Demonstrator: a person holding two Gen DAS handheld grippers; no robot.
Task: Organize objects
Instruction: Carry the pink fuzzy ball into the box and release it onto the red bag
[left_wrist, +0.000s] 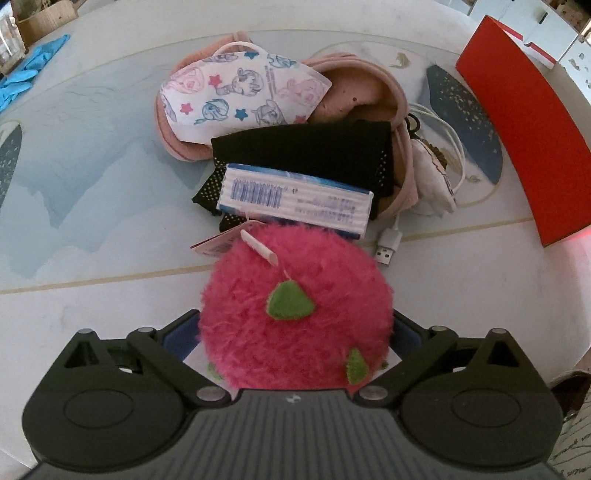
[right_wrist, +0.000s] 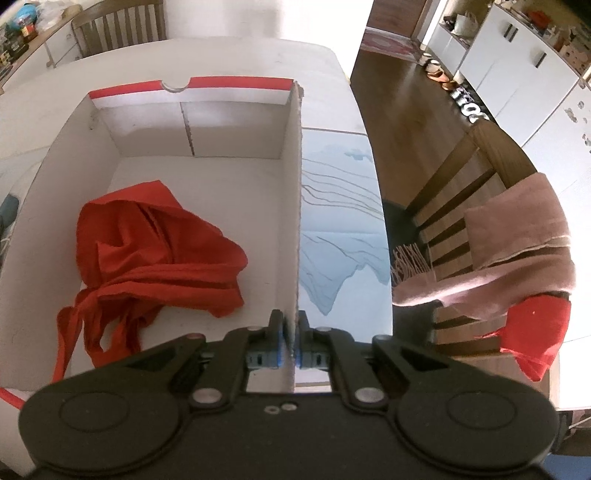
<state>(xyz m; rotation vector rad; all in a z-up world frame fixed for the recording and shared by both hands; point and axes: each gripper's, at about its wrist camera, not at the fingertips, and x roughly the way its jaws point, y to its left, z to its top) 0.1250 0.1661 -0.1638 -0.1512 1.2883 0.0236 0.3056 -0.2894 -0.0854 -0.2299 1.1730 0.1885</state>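
My left gripper (left_wrist: 295, 332) is shut on a fluffy pink plush ball (left_wrist: 295, 317) with green felt spots and a tag. Beyond it on the table lie a blue-white striped packet (left_wrist: 295, 201), a black dotted cloth (left_wrist: 306, 155), a patterned face mask (left_wrist: 243, 92), pink slippers (left_wrist: 369, 96) and a white USB cable (left_wrist: 388, 243). My right gripper (right_wrist: 291, 332) is shut on the right wall of a white cardboard box (right_wrist: 295, 184) with red trim. A red garment (right_wrist: 147, 251) lies inside the box.
The box's red side (left_wrist: 524, 140) stands at the right of the left wrist view. Blue gloves (left_wrist: 26, 74) lie far left. A wooden chair (right_wrist: 472, 184) with a pink scarf (right_wrist: 517, 251) stands right of the table edge.
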